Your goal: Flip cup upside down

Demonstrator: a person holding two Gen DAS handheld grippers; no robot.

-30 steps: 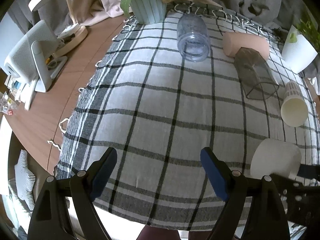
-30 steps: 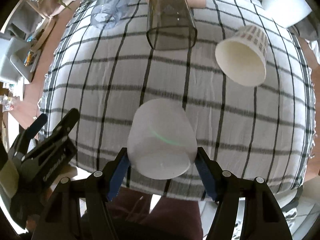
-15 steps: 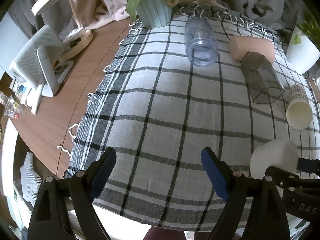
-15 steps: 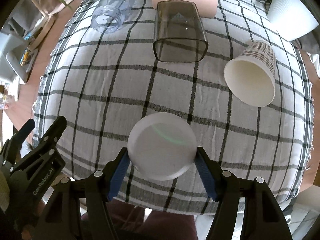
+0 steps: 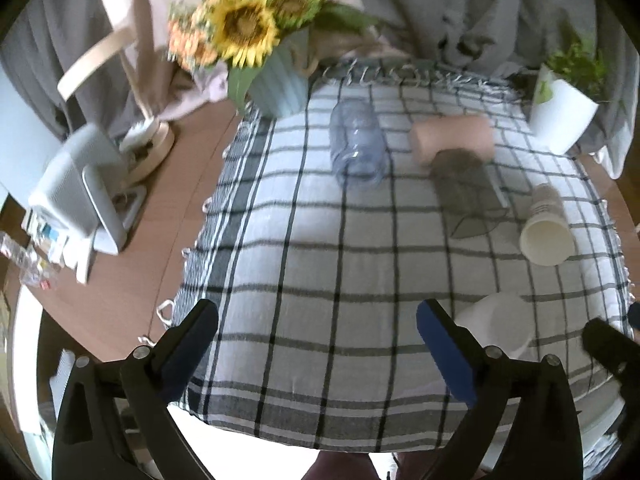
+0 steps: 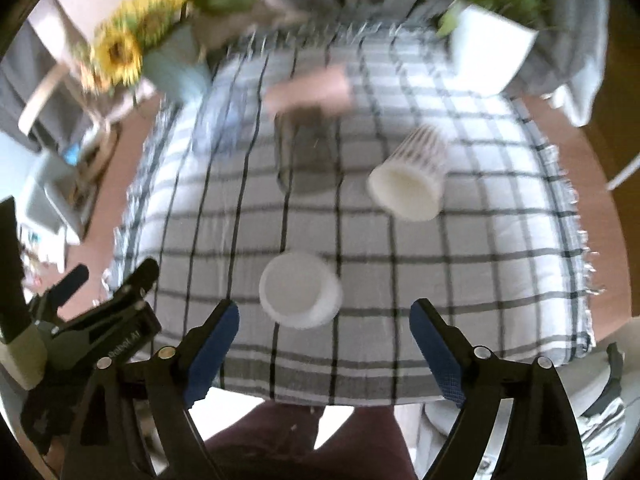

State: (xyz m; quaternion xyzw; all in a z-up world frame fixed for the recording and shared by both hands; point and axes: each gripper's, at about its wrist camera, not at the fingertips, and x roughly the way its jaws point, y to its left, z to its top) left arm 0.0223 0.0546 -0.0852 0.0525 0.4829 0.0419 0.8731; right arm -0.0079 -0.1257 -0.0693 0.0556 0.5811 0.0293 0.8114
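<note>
A white cup stands upside down, base up, on the checked cloth near its front edge. It also shows in the left wrist view at the lower right. My right gripper is open and empty, pulled back just in front of the cup. My left gripper is open and empty above the cloth's front left part. The right gripper's black body shows at the right edge of the left wrist view.
Four cups lie on their sides further back: a clear bluish one, a pink one, a smoky one and a patterned paper one. A sunflower vase, a white plant pot and a white device stand around.
My right gripper turned the white cup base up, set it on the cloth, opened and drew back. Both grippers have moved back and up.
</note>
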